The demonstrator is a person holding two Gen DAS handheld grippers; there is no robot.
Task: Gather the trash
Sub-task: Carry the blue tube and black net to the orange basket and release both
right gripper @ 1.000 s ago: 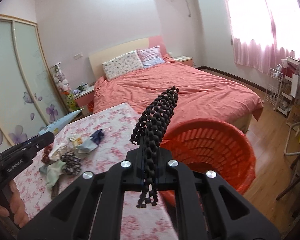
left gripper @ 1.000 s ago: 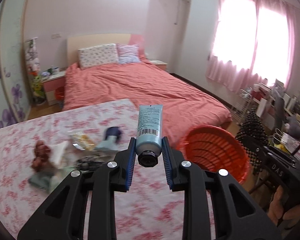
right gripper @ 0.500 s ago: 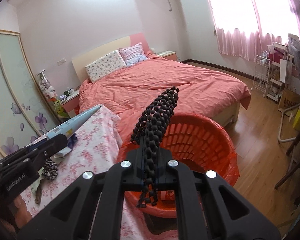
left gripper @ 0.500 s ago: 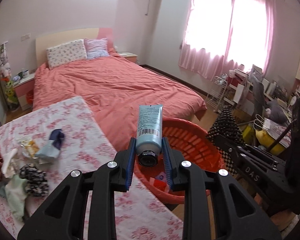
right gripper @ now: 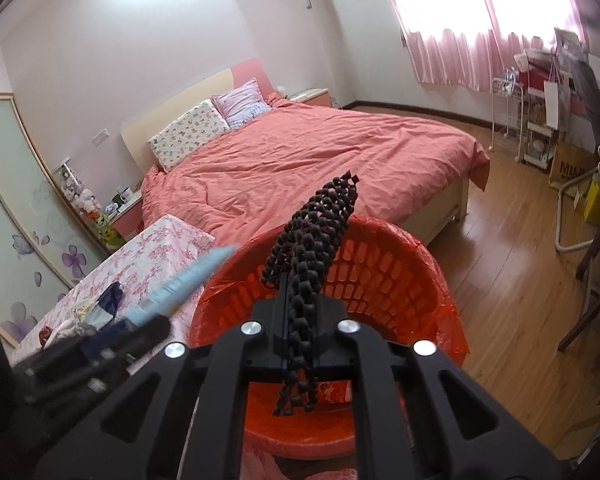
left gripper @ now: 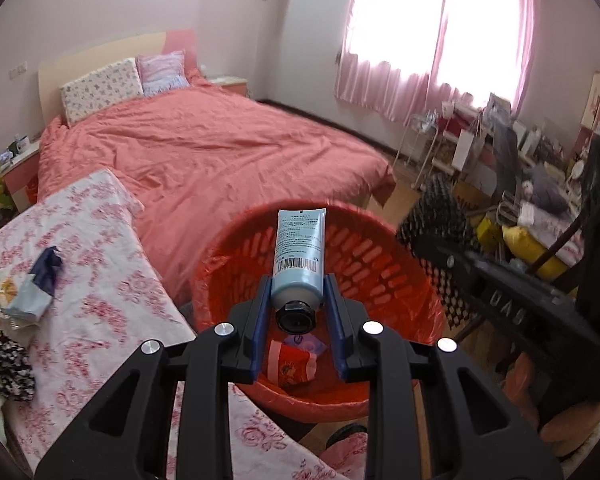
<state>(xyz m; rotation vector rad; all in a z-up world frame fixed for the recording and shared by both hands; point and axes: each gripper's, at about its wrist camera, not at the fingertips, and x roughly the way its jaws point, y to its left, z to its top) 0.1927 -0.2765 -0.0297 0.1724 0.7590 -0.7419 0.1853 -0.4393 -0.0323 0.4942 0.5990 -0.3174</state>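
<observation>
My left gripper (left gripper: 297,280) is shut on a pale blue tube (left gripper: 300,240), cap toward the camera, held above the red basket (left gripper: 236,224). A red packet (left gripper: 290,364) lies on the basket's floor. In the right wrist view my right gripper (right gripper: 302,300) has a strip of black mesh (right gripper: 320,232) between its jaws, which are opening; the pads still pinch it. The mesh hangs over the basket (right gripper: 400,276). The left gripper (right gripper: 140,324) and its tube (right gripper: 192,276) show at the left of that view; the right gripper's mesh (left gripper: 436,208) shows at the right of the left wrist view.
A table with a pink floral cloth (left gripper: 100,300) stands left of the basket, with a blue wrapper (left gripper: 36,288) and a black patterned scrap (left gripper: 8,364) on it. Behind is a bed (left gripper: 220,152). Cluttered shelves (left gripper: 520,184) line the right wall.
Both grippers have swung from the table toward the basket and sunk; the basket now fills the middle of both views. The tube and the mesh have stayed in their grips.
</observation>
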